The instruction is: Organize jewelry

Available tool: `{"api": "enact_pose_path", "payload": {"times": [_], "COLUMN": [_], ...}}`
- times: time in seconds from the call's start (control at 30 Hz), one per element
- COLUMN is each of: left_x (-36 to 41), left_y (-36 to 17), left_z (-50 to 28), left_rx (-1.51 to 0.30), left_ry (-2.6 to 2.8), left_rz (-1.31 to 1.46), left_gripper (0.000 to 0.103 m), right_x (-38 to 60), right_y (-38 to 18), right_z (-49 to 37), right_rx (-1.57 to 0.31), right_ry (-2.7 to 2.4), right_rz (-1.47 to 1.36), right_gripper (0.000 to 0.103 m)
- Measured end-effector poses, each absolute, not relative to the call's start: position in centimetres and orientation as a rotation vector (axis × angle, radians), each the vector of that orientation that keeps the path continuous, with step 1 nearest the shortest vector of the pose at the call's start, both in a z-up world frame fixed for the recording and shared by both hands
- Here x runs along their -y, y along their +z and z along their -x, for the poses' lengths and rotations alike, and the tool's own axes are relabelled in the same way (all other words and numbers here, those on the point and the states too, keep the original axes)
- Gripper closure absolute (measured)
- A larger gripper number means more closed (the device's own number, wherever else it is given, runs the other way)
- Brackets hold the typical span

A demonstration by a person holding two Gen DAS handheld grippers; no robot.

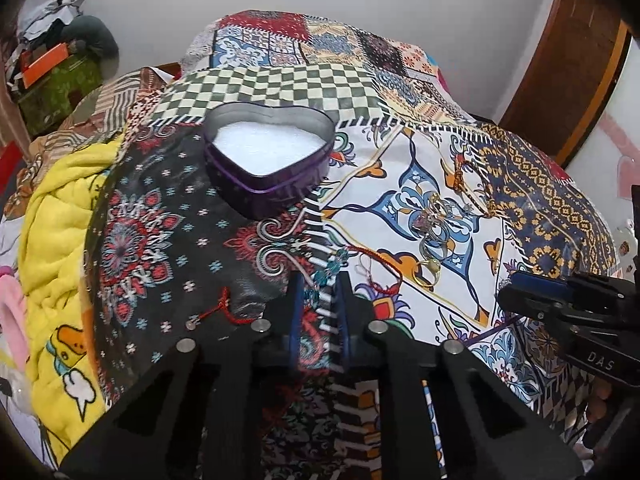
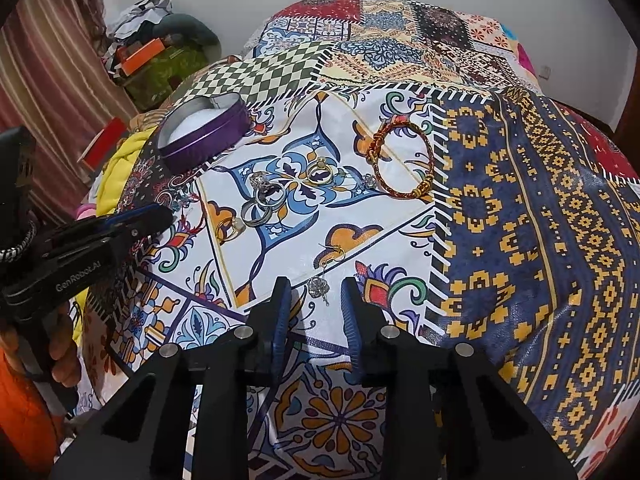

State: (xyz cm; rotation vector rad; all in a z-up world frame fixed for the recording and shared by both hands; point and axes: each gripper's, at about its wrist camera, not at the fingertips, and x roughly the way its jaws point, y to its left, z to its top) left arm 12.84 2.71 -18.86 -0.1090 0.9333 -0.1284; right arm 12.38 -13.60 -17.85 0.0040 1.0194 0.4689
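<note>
A purple heart-shaped tin [image 1: 267, 162] with white lining sits open on the patterned cloth; it also shows in the right wrist view [image 2: 202, 132]. My left gripper [image 1: 318, 284] is open around a teal-beaded red-cord bracelet [image 1: 330, 268]. Several rings [image 2: 260, 200] lie in a cluster right of it, also seen in the left wrist view [image 1: 434, 232]. My right gripper [image 2: 316, 292] is open around a small silver earring [image 2: 319, 289]. A red-and-gold woven bangle [image 2: 402, 160] lies farther back.
A gold hoop earring [image 2: 338, 254] lies just past the silver one. A yellow blanket [image 1: 56, 216] bunches at the cloth's left edge. Boxes and clutter [image 1: 52, 68] stand at the back left. A wooden door frame [image 1: 560, 72] is at the right.
</note>
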Motion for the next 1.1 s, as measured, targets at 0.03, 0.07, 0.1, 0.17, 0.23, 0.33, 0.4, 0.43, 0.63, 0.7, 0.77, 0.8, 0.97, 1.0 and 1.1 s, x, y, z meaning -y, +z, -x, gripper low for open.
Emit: {"api": "enact_pose_path", "payload": {"times": [0.03,0.07,0.1,0.17,0.23,0.33,0.4,0.43,0.63,0.7,0.77,0.8,0.97,1.0,1.1], "left_x": [-2.6,-2.4,-2.3,-2.1,-1.9,-2.0,-2.0,-2.0,-2.2,-2.1,-2.0,-1.9,-1.9,-1.9,-2.1], "left_y": [-18.9,-19.0,-19.1,-19.1,-19.1,-18.8,-18.5,-18.2,-15.9,-15.0,-14.1,-13.6,-11.6,-11.3,-10.2], "left_z": [-13.0,-13.2,-13.4,-13.5,-13.4,-13.2,-13.0,-12.9,-12.4,-12.1,-11.8,-11.7,-11.2,-11.1,-10.9], "left_rx": [-0.935,-0.937,-0.939,-0.940,-0.938,-0.935,-0.930,-0.924,-0.865,-0.843,-0.817,-0.805,-0.748,-0.739,-0.705], "left_ry": [-0.133,-0.140,-0.145,-0.148,-0.150,-0.155,-0.152,-0.149,-0.140,-0.140,-0.141,-0.142,-0.149,-0.149,-0.150], "left_rz": [0.110,0.113,0.118,0.119,0.114,0.123,0.130,0.132,0.136,0.131,0.123,0.122,0.126,0.126,0.129], "left_gripper": [0.092,0.094,0.096,0.097,0.097,0.097,0.097,0.097,0.097,0.097,0.097,0.097,0.097,0.097,0.097], "right_x": [13.6,13.6,13.5,13.6,13.7,13.6,13.6,13.7,14.2,14.4,14.4,14.4,14.1,14.0,13.6], "right_y": [-17.9,-17.9,-18.0,-18.1,-18.0,-17.8,-17.4,-17.2,-15.3,-14.3,-13.4,-13.0,-10.6,-10.1,-9.0], "right_z": [-12.4,-12.4,-12.4,-12.4,-12.5,-12.3,-12.2,-12.2,-12.1,-12.1,-12.1,-12.1,-11.8,-11.8,-11.5], "right_rx": [-1.016,-1.012,-1.010,-1.005,-1.002,-0.992,-0.985,-0.979,-0.923,-0.897,-0.873,-0.863,-0.800,-0.788,-0.757], "right_ry": [0.468,0.464,0.459,0.452,0.454,0.448,0.451,0.450,0.439,0.437,0.437,0.437,0.440,0.441,0.446], "right_rz": [-0.002,0.003,0.008,0.009,0.005,0.016,0.016,0.015,0.002,-0.005,-0.010,-0.011,-0.013,-0.012,-0.007], "right_gripper": [0.082,0.084,0.089,0.093,0.094,0.094,0.094,0.094,0.094,0.094,0.094,0.094,0.094,0.094,0.094]}}
